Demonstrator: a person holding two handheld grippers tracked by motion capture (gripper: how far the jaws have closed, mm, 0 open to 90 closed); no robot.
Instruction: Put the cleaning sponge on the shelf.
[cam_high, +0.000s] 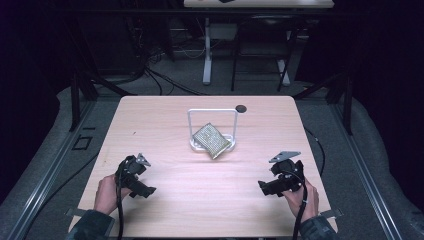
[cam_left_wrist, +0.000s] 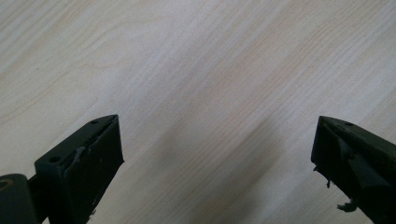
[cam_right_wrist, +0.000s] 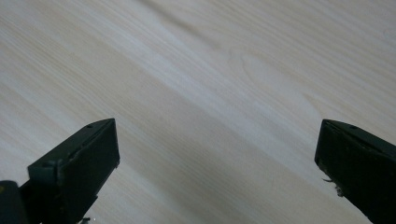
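Observation:
A glittery gold-green pouch (cam_high: 212, 140) leans tilted against a white wire stand (cam_high: 212, 113) near the middle of the light wooden table (cam_high: 165, 120). My left gripper (cam_high: 145, 190) rests low at the front left, held by a hand, well short of the pouch. At the front right is my right gripper (cam_high: 266, 188), also in a hand. In the left gripper view the two black fingertips (cam_left_wrist: 86, 161) stand wide apart over bare wood, and the right gripper view shows its fingertips (cam_right_wrist: 79, 161) spread the same way. Nothing is between either pair of jaws.
A small dark round disc (cam_high: 241, 108) lies on the table behind the stand's right post. Cables (cam_high: 119, 210) trail from both grippers toward the front edge. Beyond the table stand desk legs (cam_high: 207, 50) and floor cables in a dark room.

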